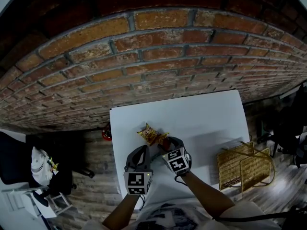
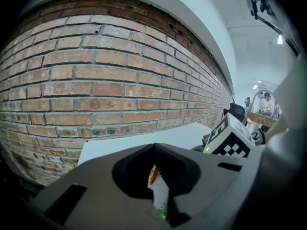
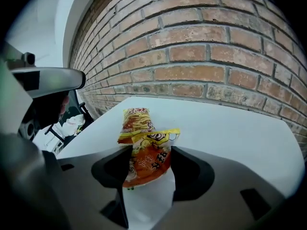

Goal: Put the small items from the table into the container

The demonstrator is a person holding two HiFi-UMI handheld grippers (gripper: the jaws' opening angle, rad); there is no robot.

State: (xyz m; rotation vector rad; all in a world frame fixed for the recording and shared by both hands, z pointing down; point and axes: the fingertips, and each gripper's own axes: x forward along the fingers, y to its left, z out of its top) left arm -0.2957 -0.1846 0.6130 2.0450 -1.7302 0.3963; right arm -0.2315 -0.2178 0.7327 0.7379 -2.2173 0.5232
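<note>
Right gripper jaws closing around orange foil snack packet; it sits between the tips, near-left on white table. Yellow snack packet just beyond. Left gripper jaws narrowly apart.

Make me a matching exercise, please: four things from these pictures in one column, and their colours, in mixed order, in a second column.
Things:
1. table
2. basket
3. snack packets
4. wall

Colours:
A. orange and yellow
B. white
C. red-brown
D. straw-coloured

Pairs: 1-B, 2-D, 3-A, 4-C
</note>
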